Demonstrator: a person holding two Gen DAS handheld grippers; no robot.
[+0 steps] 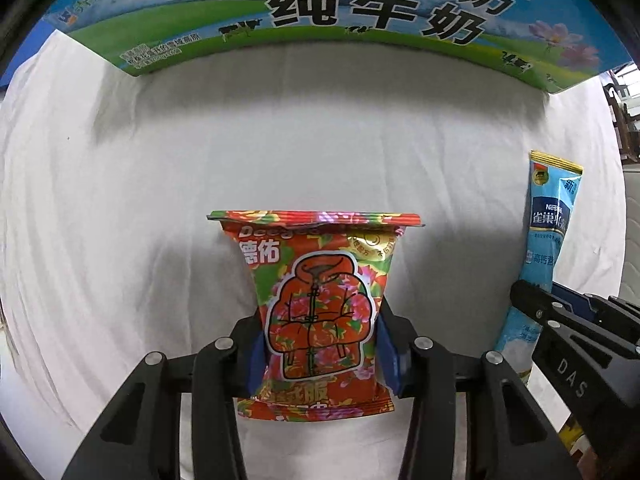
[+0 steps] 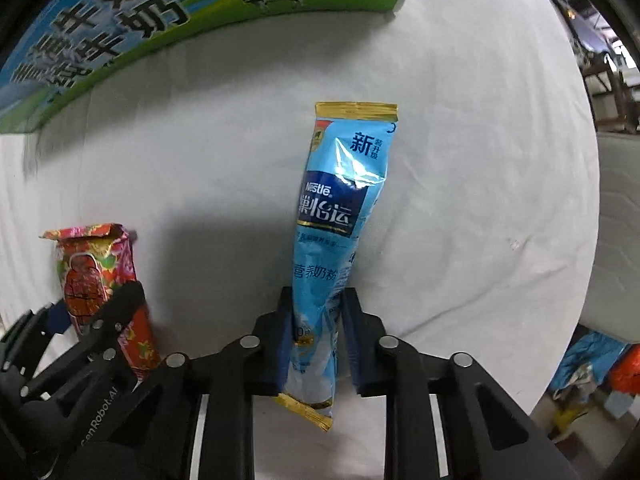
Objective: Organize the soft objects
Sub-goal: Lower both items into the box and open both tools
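Observation:
My left gripper (image 1: 320,344) is shut on a red floral snack packet (image 1: 320,300), held above the white cloth with its sealed top edge pointing away. My right gripper (image 2: 316,328) is shut on a long blue Nestle milk powder sachet (image 2: 340,208), gripped near its lower end. The blue sachet also shows at the right of the left wrist view (image 1: 548,240) with the right gripper's fingers (image 1: 532,300) on it. The red packet shows at the left of the right wrist view (image 2: 96,276), with the left gripper's finger (image 2: 120,312) in front of it.
A large milk carton box (image 1: 320,12) with blue and green print and black Chinese characters stands at the far side of the white cloth (image 1: 160,184); it also shows in the right wrist view (image 2: 120,24). Furniture and coloured items (image 2: 592,364) lie beyond the cloth's right edge.

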